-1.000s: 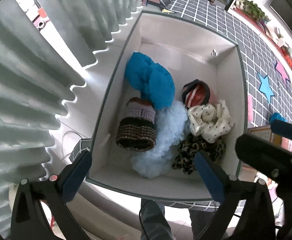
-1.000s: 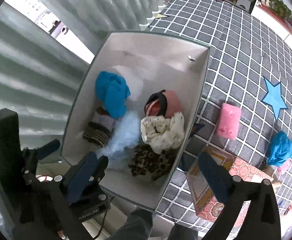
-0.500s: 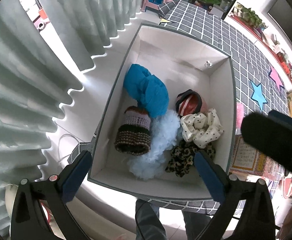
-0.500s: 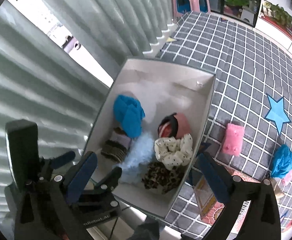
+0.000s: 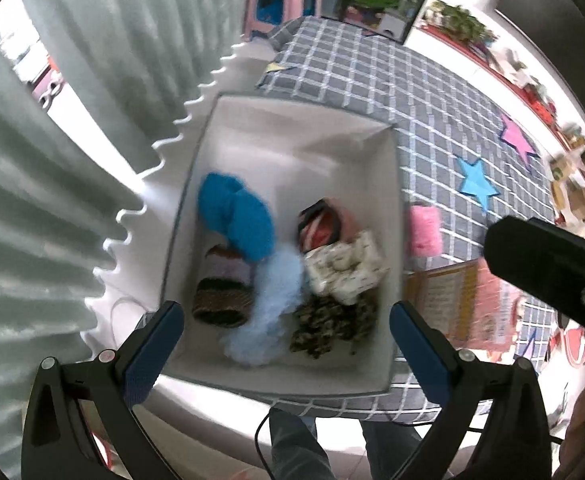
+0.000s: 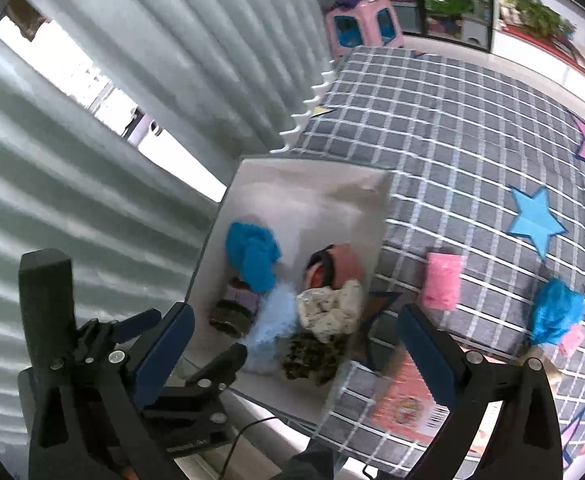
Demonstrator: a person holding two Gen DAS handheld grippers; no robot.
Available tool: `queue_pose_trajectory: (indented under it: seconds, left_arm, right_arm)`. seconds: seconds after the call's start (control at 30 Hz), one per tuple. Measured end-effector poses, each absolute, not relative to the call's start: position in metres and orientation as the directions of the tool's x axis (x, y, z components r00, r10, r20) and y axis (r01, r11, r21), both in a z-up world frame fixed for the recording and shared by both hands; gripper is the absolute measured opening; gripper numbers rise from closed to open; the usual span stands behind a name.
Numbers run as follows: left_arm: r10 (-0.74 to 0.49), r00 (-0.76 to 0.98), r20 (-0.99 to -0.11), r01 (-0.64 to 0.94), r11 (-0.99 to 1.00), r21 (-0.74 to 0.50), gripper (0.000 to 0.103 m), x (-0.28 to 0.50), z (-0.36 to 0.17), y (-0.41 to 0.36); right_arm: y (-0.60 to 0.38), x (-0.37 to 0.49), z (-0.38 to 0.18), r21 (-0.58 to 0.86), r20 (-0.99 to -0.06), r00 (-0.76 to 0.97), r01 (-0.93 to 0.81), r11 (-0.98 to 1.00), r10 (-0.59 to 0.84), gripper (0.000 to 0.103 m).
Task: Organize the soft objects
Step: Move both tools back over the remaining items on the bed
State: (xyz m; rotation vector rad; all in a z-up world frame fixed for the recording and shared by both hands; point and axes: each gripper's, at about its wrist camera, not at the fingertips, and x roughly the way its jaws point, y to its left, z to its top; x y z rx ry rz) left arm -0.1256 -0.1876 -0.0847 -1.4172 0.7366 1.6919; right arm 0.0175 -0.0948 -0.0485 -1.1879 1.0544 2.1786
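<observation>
A white storage box (image 5: 394,216) (image 6: 312,188) on the floor holds several soft things: a bright blue fleece (image 5: 236,216) (image 6: 252,254), a knitted brown and lilac hat (image 5: 222,288), pale blue fluff (image 5: 270,304), a polka-dot cloth (image 5: 344,266) (image 6: 330,308), a leopard-print cloth (image 5: 332,324) and a red and black item (image 5: 320,224). A pink fuzzy piece (image 5: 424,230) (image 6: 442,280) and a blue fluffy piece (image 6: 556,312) lie on the mat outside the box. My left gripper (image 5: 284,340) is open and empty, high above the box. My right gripper (image 6: 292,344) is open and empty above the box's right edge.
A grey checked mat (image 6: 452,128) with star shapes covers the floor. A pink and orange book (image 5: 452,300) (image 6: 408,404) lies right of the box. Grey curtains (image 5: 52,160) hang to the left. A pink stool (image 5: 280,4) stands at the back.
Both grippers have risen and pulled back from the box, so it looks smaller. The views now tilt toward the mat, showing the pink piece beside the box.
</observation>
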Motion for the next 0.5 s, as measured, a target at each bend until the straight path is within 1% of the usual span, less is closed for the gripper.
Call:
queue_pose_trajectory:
  seconds: [0.17, 0.27, 0.5]
  left_arm:
    - [0.225, -0.016, -0.974, -0.893, -0.442, -0.088, 0.103, -0.100, -0.076, -0.153]
    - [0.213, 0.016, -0.977, -0.906, -0.411, -0.105, 0.103, -0.083, -0.077, -0.134]
    - [0.165, 0.072, -0.984, -0.918, -0.374, -0.130, 0.103, -0.049, -0.086, -0.093]
  right_arm:
    - [-0.067, 0.068, -0.048, 0.410, -0.855, -0.515, -0.741, -0.532, 0.059, 0.102]
    - [-0.048, 0.107, -0.056, 0.385, -0.875, -0.476, -0.797, -0.465, 0.092, 0.102]
    - [-0.008, 0.205, -0.110, 0.308, -0.935, -0.339, -0.920, -0.242, 0.100, 0.102]
